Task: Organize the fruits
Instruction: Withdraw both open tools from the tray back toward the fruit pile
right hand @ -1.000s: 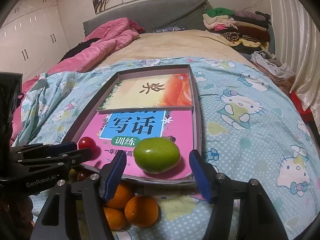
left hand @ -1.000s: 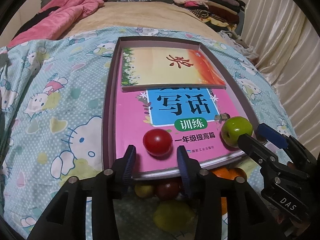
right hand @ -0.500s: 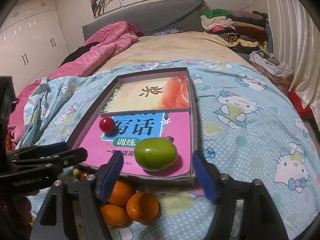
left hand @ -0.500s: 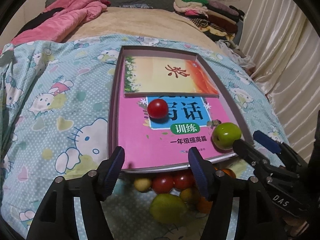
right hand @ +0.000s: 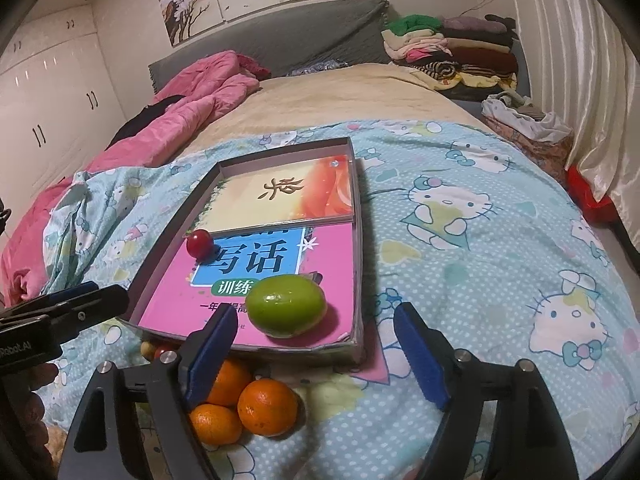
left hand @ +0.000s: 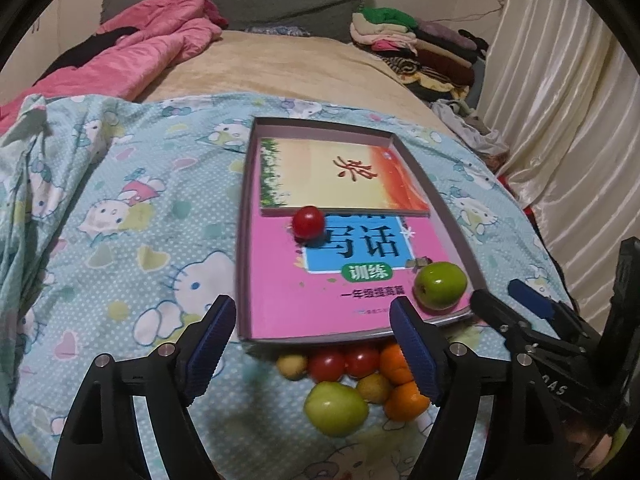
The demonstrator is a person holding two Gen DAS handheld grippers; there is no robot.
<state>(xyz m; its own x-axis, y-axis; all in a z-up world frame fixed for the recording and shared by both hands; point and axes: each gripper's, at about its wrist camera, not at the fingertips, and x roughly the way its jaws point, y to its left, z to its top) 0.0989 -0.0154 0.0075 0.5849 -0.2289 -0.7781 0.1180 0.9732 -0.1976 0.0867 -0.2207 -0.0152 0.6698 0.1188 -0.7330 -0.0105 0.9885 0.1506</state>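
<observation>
A: Blue-padded, the left gripper [left hand: 312,344] appears in the left wrist view with its jaws opening and nothing between them. Beyond it lies a shallow tray [left hand: 243,248] lined with a pink book [left hand: 276,288] and a yellow book [left hand: 320,176].

B: And the fruit there?

A: A red tomato [left hand: 307,222] rests on the pink book, touching the yellow book's near edge. A green fruit [left hand: 440,285] sits in the tray's near right corner. Loose fruit [left hand: 352,384] is piled on the bedspread [left hand: 120,240] just before the tray.

B: The right wrist view?

A: The right gripper [right hand: 316,356] is likewise opening, empty, just short of the green fruit [right hand: 285,306]. The tomato [right hand: 200,242] lies farther left; oranges [right hand: 248,400] rest beneath the left finger.
</observation>
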